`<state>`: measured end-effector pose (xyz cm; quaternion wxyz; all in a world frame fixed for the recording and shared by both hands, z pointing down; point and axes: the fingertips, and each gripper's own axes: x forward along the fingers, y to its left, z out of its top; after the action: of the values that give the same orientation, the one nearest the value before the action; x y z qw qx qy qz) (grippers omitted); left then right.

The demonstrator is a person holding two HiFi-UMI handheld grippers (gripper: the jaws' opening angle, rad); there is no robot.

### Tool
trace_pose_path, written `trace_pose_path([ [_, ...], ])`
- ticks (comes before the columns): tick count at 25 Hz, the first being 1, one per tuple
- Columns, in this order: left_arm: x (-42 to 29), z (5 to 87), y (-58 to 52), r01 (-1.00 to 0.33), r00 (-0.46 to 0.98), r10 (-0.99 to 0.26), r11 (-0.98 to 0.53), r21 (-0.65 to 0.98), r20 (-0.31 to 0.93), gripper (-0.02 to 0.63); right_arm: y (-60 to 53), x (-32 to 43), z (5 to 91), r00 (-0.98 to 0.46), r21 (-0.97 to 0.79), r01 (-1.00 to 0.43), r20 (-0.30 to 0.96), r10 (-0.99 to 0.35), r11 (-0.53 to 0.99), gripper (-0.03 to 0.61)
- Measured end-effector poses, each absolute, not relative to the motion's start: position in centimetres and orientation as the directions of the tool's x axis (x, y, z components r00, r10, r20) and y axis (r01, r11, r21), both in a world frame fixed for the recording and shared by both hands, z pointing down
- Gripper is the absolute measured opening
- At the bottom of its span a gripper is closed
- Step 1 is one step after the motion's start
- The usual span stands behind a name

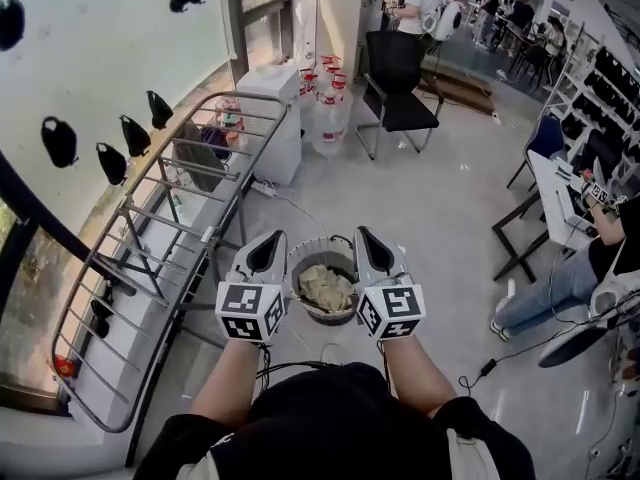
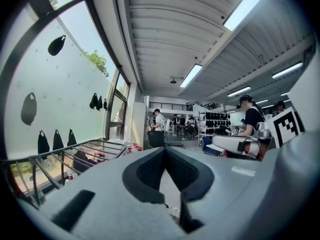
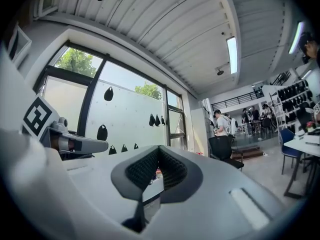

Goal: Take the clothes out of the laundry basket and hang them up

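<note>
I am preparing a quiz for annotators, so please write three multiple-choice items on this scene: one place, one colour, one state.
1. Where does the laundry basket stand?
A. on the black chair
B. on the floor between the left gripper and right gripper
C. on the drying rack
2. What colour are the clothes in it?
A. red
B. dark blue
C. pale beige
3. How are both grippers' fingers?
A. shut, nothing held
B. wide open
C. shut on a garment
Answers: 1 B, it stands on the floor between them; 2 C, the pile looks pale beige; 3 A, each gripper view shows fingers together, nothing between.
</note>
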<state>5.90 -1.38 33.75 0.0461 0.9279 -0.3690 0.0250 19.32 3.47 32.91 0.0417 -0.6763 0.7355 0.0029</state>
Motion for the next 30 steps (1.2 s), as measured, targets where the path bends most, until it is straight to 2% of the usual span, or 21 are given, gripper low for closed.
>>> trace_pose_path([
  [11, 14.0, 35.7, -11.4, -0.710, 0.704, -0.699, -0.698, 0.099, 0.125, 0.008, -7.2, 27.4, 35.6, -0.136, -0.078, -0.988, 0.003, -0.991, 0.135, 0.012],
  [22, 15.3, 38.9, -20.2, -0.687, 0.724, -0.664, -0.718, 0.111, 0.187, 0.006, -14.5, 28.3, 38.7, -0.125, -0.095, -0.989, 0.106, -0.987, 0.115, 0.014],
  [23, 15.5, 39.2, -21.3, -0.677, 0.732, -0.654, -0.728, 0.104, 0.190, 0.003, -15.5, 28.2, 39.2, -0.138, -0.101, -0.987, 0.118, -0.983, 0.127, 0.038],
  [24, 15.8, 39.8, -22.1, -0.660, 0.746, -0.634, -0.745, 0.099, 0.202, 0.138, -16.4, 28.2, 39.9, -0.153, -0.111, -0.984, 0.136, -0.979, 0.138, 0.177],
  [25, 16.2, 40.8, -22.6, -0.640, 0.760, -0.610, -0.763, 0.095, 0.225, 0.242, -16.9, 28.3, 40.8, -0.161, -0.119, -0.983, 0.165, -0.973, 0.143, 0.252],
  [30, 16.3, 49.0, -23.6, -0.599, 0.753, -0.516, -0.794, 0.102, 0.409, 0.282, -17.4, 29.6, 48.3, -0.130, -0.106, -0.989, 0.338, -0.932, 0.100, 0.272],
])
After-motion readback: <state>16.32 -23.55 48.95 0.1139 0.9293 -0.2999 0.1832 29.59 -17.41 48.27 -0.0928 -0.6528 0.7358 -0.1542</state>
